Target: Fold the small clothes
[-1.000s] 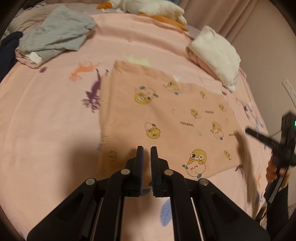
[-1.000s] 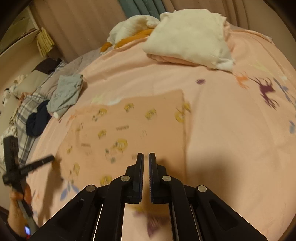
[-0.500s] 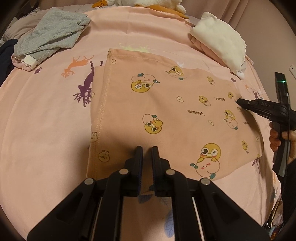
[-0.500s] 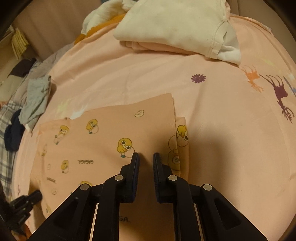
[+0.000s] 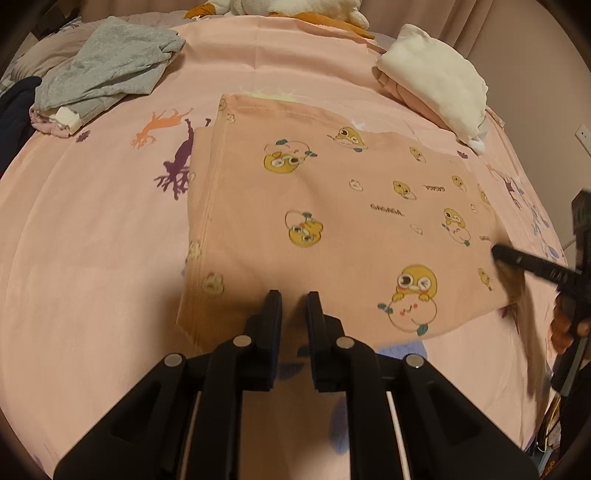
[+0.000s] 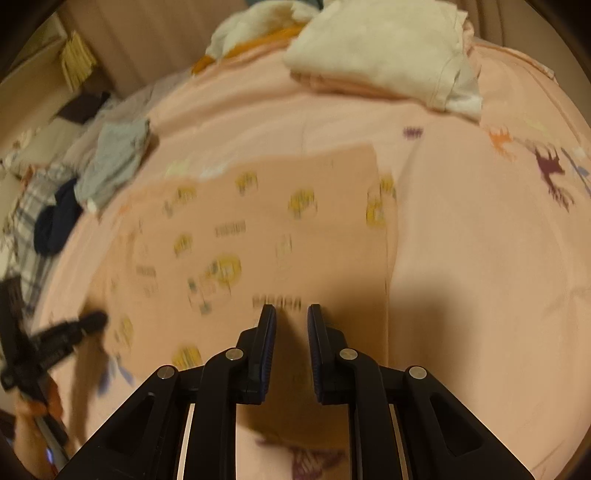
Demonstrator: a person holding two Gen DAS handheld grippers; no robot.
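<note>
A: Where the peach cloth (image 5: 332, 229) is concerned, state its position.

B: It lies flat on the pink bedsheet (image 5: 92, 258), printed with yellow cartoon figures. In the left wrist view its near edge sits directly under and ahead of the left tool (image 5: 293, 306). A folded layer shows along its left side.

A: State of the left tool?

B: Fingers apart by a narrow gap, with nothing between them. Whether the tips touch the cloth cannot be told.

A: And the right tool?

B: In its own view the right tool (image 6: 291, 317) is likewise parted by a narrow gap and grips nothing. The cloth (image 6: 258, 240) extends ahead and to the left of it; this view is blurred. In the left wrist view the right tool (image 5: 496, 253) appears at the cloth's right edge, close above it; contact cannot be confirmed.

A: Other items on the bed?

B: A gray garment (image 5: 107, 70) lies crumpled at the far left, well apart from the cloth. A white folded pile (image 5: 436, 70) rests on the far right, near the cloth's far corner. A plush toy (image 5: 288, 7) lies along the far edge.
</note>
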